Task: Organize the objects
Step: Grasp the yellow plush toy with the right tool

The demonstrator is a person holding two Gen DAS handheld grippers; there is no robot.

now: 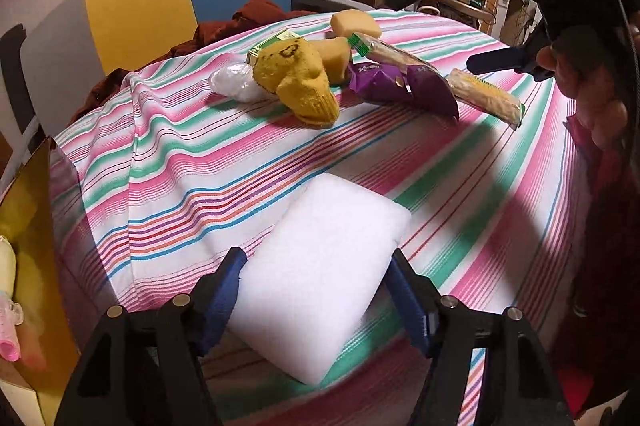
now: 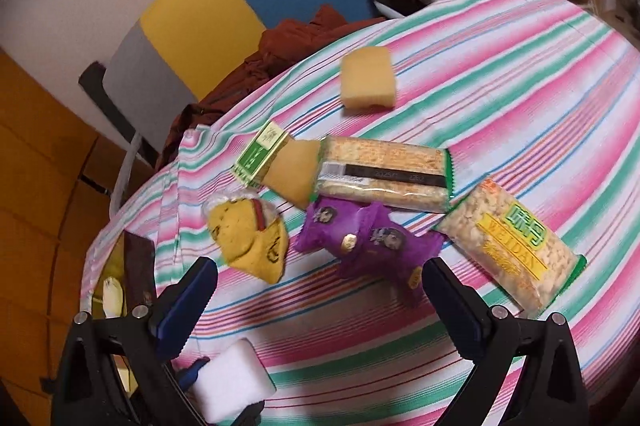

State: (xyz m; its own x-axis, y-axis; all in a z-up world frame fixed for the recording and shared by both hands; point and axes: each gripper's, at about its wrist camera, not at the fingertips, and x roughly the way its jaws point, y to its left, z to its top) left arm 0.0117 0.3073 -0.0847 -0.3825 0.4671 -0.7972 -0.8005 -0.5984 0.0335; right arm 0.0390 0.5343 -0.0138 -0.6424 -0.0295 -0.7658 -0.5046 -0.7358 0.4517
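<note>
while clamping white sponge (image 1: 320, 266): left gripper (image 1: 316, 296)

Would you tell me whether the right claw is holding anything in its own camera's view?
No, the right claw hangs open above the striped cloth, with nothing between its fingers; the purple packet lies beyond them.

Left tongs (image 1: 316, 290) low at frame bottom, both blue fingers (image 1: 224, 290) pressed against a white foam block (image 1: 320, 266). Right tongs (image 2: 320, 302) spread wide, nothing between them; a hand (image 1: 592, 93) at right edge.
</note>
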